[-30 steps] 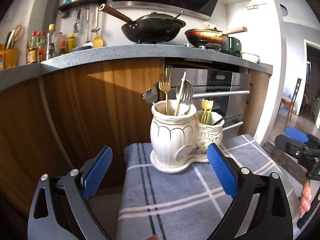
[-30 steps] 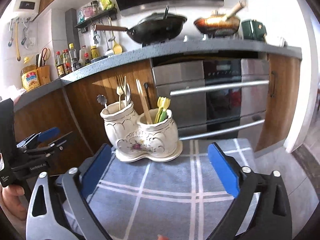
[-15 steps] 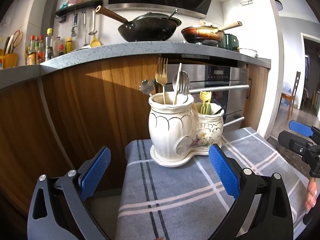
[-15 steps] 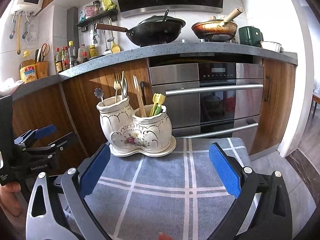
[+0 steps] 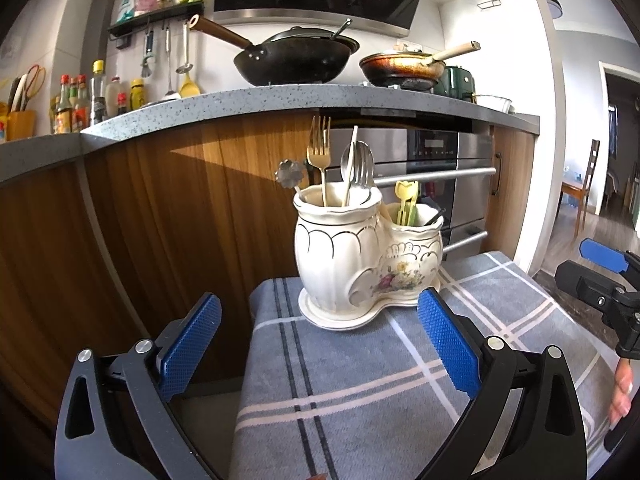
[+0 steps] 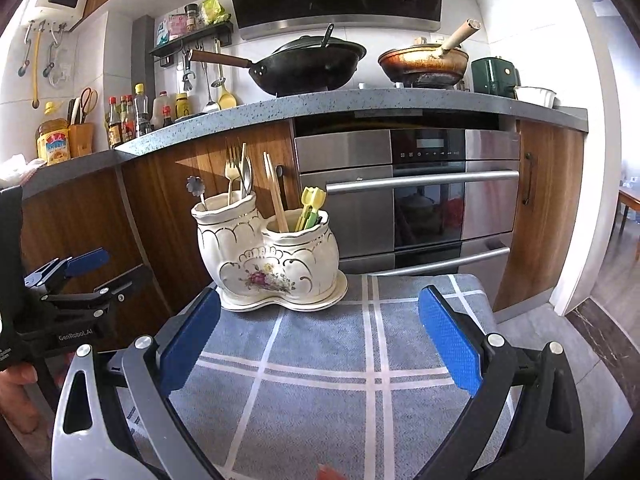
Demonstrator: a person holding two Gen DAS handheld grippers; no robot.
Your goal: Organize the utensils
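A white ceramic double-pot utensil holder (image 5: 360,264) stands on its saucer at the far end of a grey checked cloth (image 5: 360,392); it also shows in the right wrist view (image 6: 272,260). The taller pot holds a gold fork (image 5: 319,152), a spoon (image 5: 362,168) and a flower-topped stick (image 5: 289,174). The shorter pot holds yellow-green picks (image 6: 312,204) and wooden chopsticks (image 6: 274,188). My left gripper (image 5: 318,344) is open and empty, short of the holder. My right gripper (image 6: 320,340) is open and empty, in front of the holder.
Wooden cabinets (image 5: 160,220) and a steel oven (image 6: 420,196) stand behind the cloth-covered surface. On the counter above are a black wok (image 5: 296,60), a frying pan (image 5: 404,68) and sauce bottles (image 6: 128,120). Floor lies to the right.
Both grippers have drawn back and lifted a little, so the holder sits lower and farther off in both views. Both stayed open and empty.
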